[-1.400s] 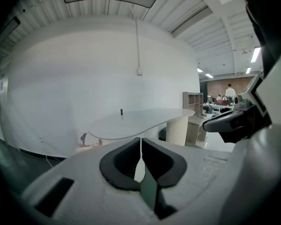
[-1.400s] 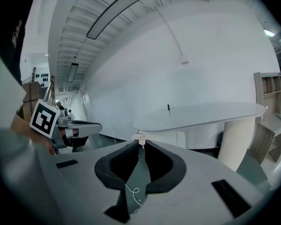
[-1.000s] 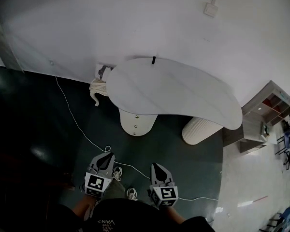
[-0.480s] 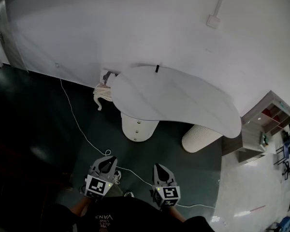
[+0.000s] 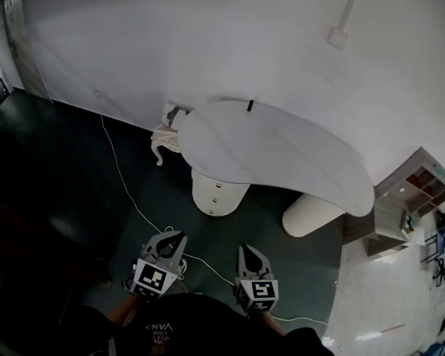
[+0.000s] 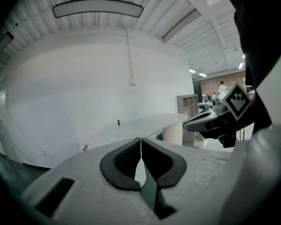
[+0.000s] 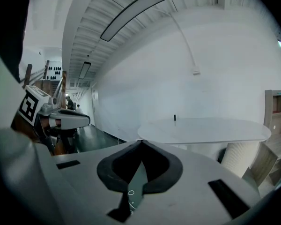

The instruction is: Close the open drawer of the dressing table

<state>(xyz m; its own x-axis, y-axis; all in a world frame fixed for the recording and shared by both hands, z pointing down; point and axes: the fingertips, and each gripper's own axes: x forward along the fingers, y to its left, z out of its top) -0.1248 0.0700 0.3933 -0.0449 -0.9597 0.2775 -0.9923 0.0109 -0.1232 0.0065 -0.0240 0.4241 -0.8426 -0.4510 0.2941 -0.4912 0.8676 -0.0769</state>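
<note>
The table (image 5: 274,150) stands by the wall, well apart from both grippers, its 2 knobbed drawers (image 5: 216,190) in the round pedestal (image 5: 221,178) under the top. From this height I cannot tell whether either juts out. The left gripper (image 5: 177,237) and right gripper (image 5: 246,250) are held near the body, jaws pressed together on nothing. This fits walking up to an open drawer, or standing off from a shut one.

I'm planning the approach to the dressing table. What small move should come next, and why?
Probably step toward the drawer unit under the dressing table: the left claw and right claw are shut, empty, and well short of it, with dark floor between.
</note>
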